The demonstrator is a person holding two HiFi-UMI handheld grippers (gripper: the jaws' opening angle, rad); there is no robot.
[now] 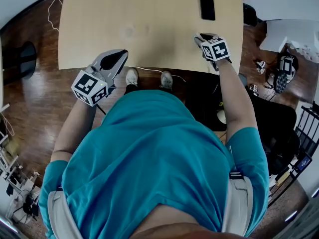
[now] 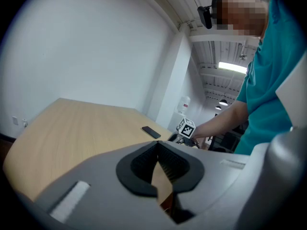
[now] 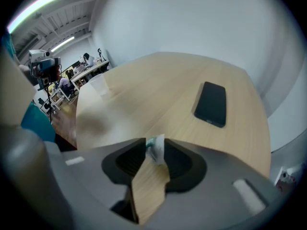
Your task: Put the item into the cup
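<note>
A small white and teal item (image 3: 156, 148) sits pinched between the tips of my right gripper (image 3: 154, 152), just above the near edge of the wooden table (image 1: 149, 29). A clear cup (image 3: 99, 86) stands on the table to the left and further away; in the head view the cup (image 1: 130, 32) is only a faint shape. My right gripper (image 1: 202, 38) is at the table's near right edge. My left gripper (image 1: 118, 58) hovers at the near left edge. Its tips (image 2: 157, 146) meet with nothing between them.
A black phone (image 1: 207, 6) lies flat on the table's far right, ahead of my right gripper. Beyond the table's right side are a chair and gear on the floor (image 1: 279, 73). A white cable (image 1: 52, 11) trails off the left edge.
</note>
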